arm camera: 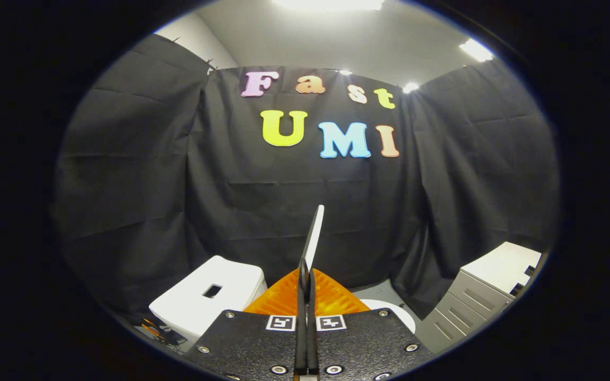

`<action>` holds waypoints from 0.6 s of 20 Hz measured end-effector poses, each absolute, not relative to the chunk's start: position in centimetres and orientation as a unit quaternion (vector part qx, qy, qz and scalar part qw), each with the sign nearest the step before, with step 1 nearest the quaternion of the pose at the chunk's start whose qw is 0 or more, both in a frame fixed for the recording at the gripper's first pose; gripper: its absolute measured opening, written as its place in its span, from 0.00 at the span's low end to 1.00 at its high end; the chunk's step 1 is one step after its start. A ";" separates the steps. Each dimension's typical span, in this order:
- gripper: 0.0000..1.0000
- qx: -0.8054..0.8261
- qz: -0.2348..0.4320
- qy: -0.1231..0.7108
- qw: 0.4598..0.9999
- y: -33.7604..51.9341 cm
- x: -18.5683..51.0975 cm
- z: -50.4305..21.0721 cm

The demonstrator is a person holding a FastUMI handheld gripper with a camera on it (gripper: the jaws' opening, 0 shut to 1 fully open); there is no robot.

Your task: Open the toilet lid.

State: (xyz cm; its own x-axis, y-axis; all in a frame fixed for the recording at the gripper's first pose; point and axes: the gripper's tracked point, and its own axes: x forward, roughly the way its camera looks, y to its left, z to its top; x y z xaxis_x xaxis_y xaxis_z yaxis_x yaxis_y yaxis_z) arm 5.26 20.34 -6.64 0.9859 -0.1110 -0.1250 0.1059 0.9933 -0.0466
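I'm seeing my gripper point(305, 275) pointing forward and level, its 2 fingers point(331, 299) lying pressed together with the jaws closed on a thin upright edge clamped between them.

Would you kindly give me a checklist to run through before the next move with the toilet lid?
1. Tool shut on the toilet lid: ok, both fingers press its thin edge.
2. Lid raised: ok, it stands edge-on and near upright, rising ahead of the fingers.
3. Lid resting against the tank: cannot tell.
4. Bowl rim uncovered: ok, it shows beside the fingers.
5. Drawer cabinet out of the way: ok, it stands apart, off to the side.
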 end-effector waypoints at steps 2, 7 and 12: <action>0.00 -0.029 -0.042 0.062 0.997 21.9 5.5 -6.4; 0.00 -0.006 -0.023 0.044 0.999 24.5 5.4 -6.4; 0.00 0.013 -0.001 0.045 0.999 26.9 6.1 -6.3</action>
State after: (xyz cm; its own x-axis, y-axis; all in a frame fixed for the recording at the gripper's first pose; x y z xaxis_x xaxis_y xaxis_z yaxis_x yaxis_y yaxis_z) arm 6.07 26.87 -6.30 0.9960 -0.0018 -0.0895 0.0041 0.9997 0.0250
